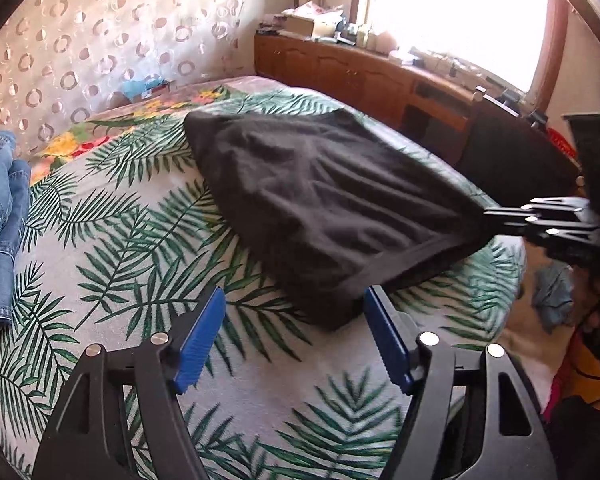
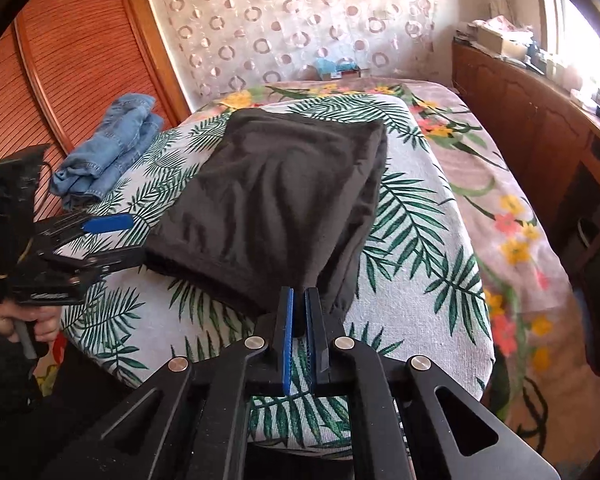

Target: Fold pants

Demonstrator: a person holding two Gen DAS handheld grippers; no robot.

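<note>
Dark grey-black pants (image 1: 320, 204) lie folded over on a palm-leaf towel (image 1: 148, 248) on the bed; they also show in the right wrist view (image 2: 284, 200). My left gripper (image 1: 296, 304) is open, its blue pads either side of the pants' near corner without holding it. It also shows at the left of the right wrist view (image 2: 112, 240), next to the pants' hem corner. My right gripper (image 2: 299, 296) is shut on the pants' near edge, lifting it slightly. It also shows at the right of the left wrist view (image 1: 488, 216).
Folded blue jeans (image 2: 104, 152) lie on the bed's left side. A wooden cabinet (image 1: 364, 76) with clutter runs under the bright window. A slatted wooden door (image 2: 60, 60) stands at left. The floral blanket (image 2: 500, 208) covers the bed's right side.
</note>
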